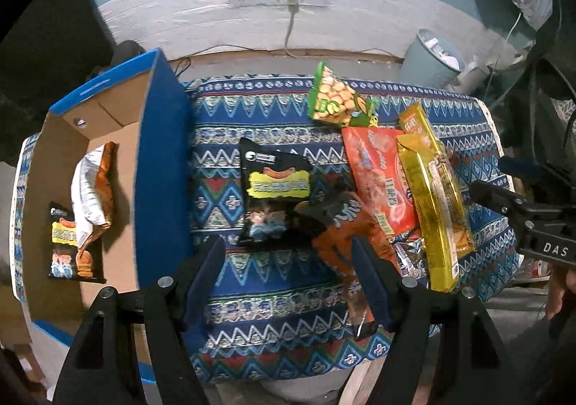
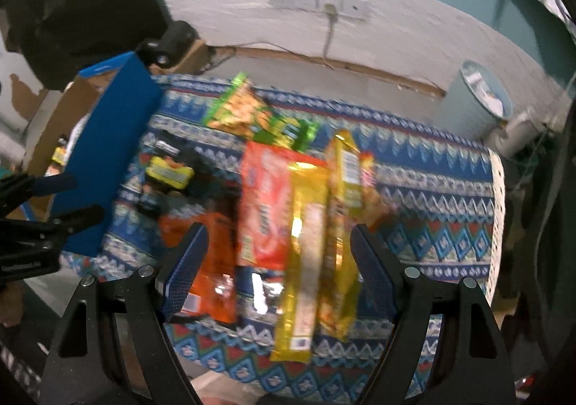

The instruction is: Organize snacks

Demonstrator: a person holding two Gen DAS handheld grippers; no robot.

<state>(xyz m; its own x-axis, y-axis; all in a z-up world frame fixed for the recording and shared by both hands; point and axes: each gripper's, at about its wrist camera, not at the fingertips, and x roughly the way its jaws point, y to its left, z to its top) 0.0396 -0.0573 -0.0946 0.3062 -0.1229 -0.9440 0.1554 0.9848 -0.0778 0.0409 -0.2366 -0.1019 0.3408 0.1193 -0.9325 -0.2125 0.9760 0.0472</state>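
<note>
A blue-edged cardboard box [image 1: 163, 153] stands at the table's left and holds a black snack bag [image 1: 73, 250] and an orange-and-white bag [image 1: 95, 189]. On the patterned cloth lie a black bag [image 1: 273, 196], an orange bag [image 1: 342, 243], a red-orange pack [image 1: 378, 181], a yellow pack [image 1: 435, 210], a second yellow pack [image 1: 414, 120] and a green bag [image 1: 334, 99]. My left gripper [image 1: 288, 253] is open above the cloth, just in front of the black and orange bags. My right gripper [image 2: 279, 243] is open above the red-orange pack [image 2: 266, 203] and yellow pack [image 2: 306, 261].
A pale bin [image 1: 432, 59] stands behind the table at the right. Wall sockets with a plugged cable [image 1: 291, 1] sit on the far wall. The right gripper's body [image 1: 532, 221] shows at the right edge of the left wrist view. The cloth's right edge [image 2: 496, 225] drops off.
</note>
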